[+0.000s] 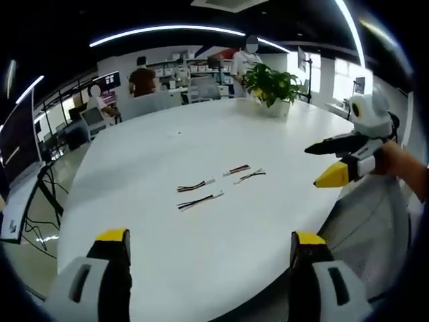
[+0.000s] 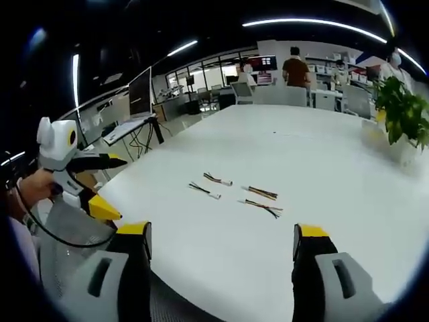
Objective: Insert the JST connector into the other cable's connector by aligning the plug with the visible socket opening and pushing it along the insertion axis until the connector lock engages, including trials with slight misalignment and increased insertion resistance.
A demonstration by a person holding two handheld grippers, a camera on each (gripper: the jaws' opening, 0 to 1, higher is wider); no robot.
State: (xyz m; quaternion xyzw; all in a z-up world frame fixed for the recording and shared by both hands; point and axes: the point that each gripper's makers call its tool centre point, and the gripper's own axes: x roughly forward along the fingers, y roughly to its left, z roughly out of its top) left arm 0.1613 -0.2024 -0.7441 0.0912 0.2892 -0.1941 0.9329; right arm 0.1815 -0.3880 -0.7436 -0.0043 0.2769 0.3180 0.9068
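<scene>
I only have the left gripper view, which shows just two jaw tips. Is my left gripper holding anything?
Observer: No. The right gripper view shows the left gripper from the side, with its jaws apart and nothing between them.
Operator: Anything hanging off it?
Observer: A black cord loops below it, near the hand.
Operator: Is the right gripper facing the cables?
Observer: Yes. In its own view the right gripper is open. The four cables lie ahead on the table, untouched.
</scene>
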